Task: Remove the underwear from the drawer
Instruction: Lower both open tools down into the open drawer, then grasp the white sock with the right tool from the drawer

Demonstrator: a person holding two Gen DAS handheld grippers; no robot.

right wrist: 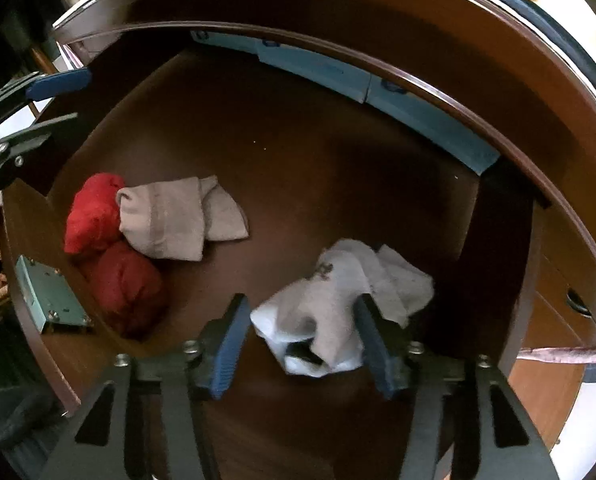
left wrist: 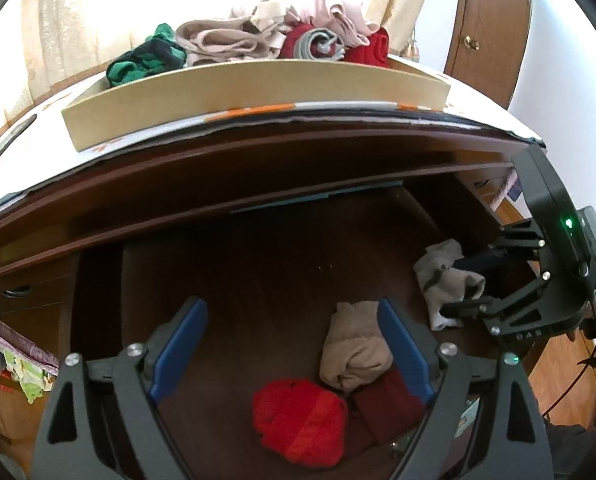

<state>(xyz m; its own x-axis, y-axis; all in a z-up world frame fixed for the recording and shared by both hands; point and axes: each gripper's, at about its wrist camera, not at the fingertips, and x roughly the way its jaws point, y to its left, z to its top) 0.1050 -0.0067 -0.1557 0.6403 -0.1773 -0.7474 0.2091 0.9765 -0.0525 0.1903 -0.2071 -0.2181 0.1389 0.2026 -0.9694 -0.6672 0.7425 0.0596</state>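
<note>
Drawer (right wrist: 298, 160): pulled out from under the desk (left wrist: 258, 152); dark wood floor largely bare, blue strips along its back wall.
Pale grey underwear (right wrist: 337, 304): crumpled on the drawer floor toward the right side, lying between the fingers of the right hand-held gripper (right wrist: 301, 344).
Right hand-held gripper: pointing steeply down into the drawer, jaws about half apart. The right pad meets the cloth; the left pad stands just beside its edge; a firm grip cannot be confirmed.
Left hand-held gripper (left wrist: 294, 348): jaws wide apart, holding nothing, hovering over the left part of the drawer.
Beige underwear (left wrist: 353, 348): folded bundle on the drawer floor, just inside the left gripper's right pad, not clamped.
Bright red underwear (left wrist: 298, 420): rolled, in the front left corner, touching the dark red piece (left wrist: 385, 404) beside it.
Tray (left wrist: 258, 92): shallow tan tray on the desk top, heaped with green, beige, pink and red garments.
</note>
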